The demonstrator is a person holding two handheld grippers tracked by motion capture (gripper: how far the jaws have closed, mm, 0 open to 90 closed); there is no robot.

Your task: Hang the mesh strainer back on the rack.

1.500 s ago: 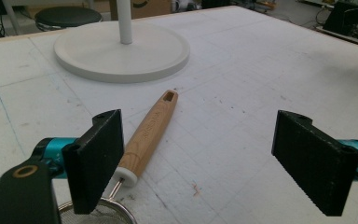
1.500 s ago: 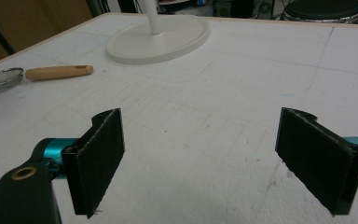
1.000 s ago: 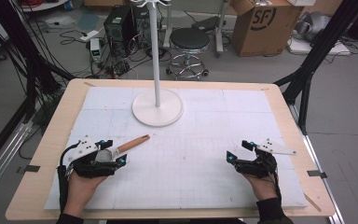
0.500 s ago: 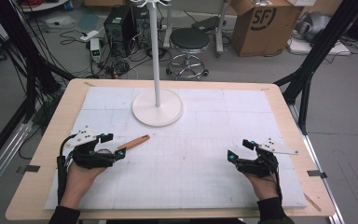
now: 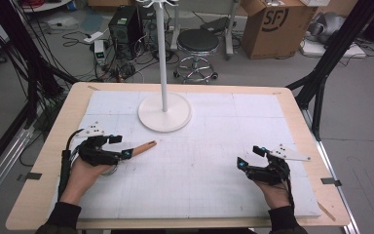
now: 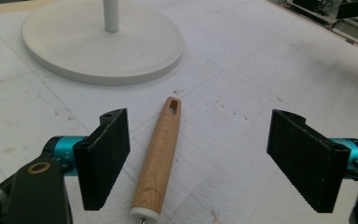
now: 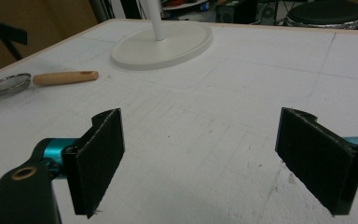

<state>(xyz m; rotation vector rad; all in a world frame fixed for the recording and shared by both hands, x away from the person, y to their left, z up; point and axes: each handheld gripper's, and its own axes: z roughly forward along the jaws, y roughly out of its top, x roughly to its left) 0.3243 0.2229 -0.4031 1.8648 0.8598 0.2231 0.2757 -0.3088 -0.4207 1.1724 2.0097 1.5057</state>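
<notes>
Left hand-held gripper (image 5: 126, 146) drawn back off strainer handle (image 6: 159, 154), jaws spread, just narrowing; right hand-held gripper (image 5: 247, 157) spread.

This is a lab or robotics test room. A light wooden table (image 5: 53, 146) topped with a white gridded foam mat (image 5: 209, 161) stands on a grey concrete floor (image 5: 360, 122). Black metal rig struts (image 5: 331, 53) frame it. Behind lie tangled black cables (image 5: 126, 70), a black computer tower (image 5: 124, 24), a round black rolling stool (image 5: 198, 44) and a brown cardboard shipping box (image 5: 272, 24).
</notes>
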